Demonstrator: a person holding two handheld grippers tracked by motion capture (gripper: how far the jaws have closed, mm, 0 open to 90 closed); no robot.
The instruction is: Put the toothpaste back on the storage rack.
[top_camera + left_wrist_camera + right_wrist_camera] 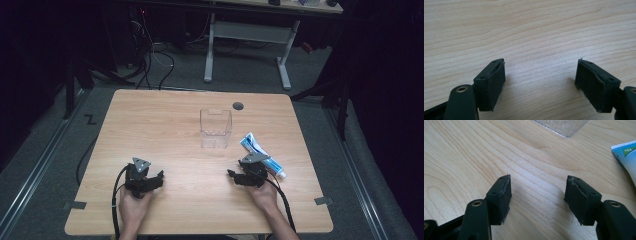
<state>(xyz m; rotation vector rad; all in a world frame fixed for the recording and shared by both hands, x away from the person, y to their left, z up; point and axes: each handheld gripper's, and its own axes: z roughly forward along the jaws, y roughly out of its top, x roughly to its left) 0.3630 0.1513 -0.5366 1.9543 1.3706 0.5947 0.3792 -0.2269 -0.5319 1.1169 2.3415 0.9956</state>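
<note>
Your left gripper (161, 175) rests low on the near-left part of the bench (150, 125), held in your left hand (134, 202). In the left gripper view its fingers (490, 85) stand wide apart, with bare wood grain between them and nothing held.

Your right gripper (231, 173) rests on the near-right part of the bench, held in your right hand (264, 192). In the right gripper view its fingers (500, 197) are also spread apart over bare wood, gripping nothing.

A clear plastic container (215, 128) stands upright near the middle of the bench, beyond both grippers and apart from them. Its near corner appears at the top edge of the right gripper view (561, 126).

A blue-and-white tube (261, 154) lies flat on the bench just beside your right gripper, on its outer side, running diagonally with its cap end toward the near right. Its flat end appears at the right edge of the right gripper view (627, 155), clear of the fingers.

A dark round grommet (238, 106) sits in the bench top near the far edge, behind the container.
</note>
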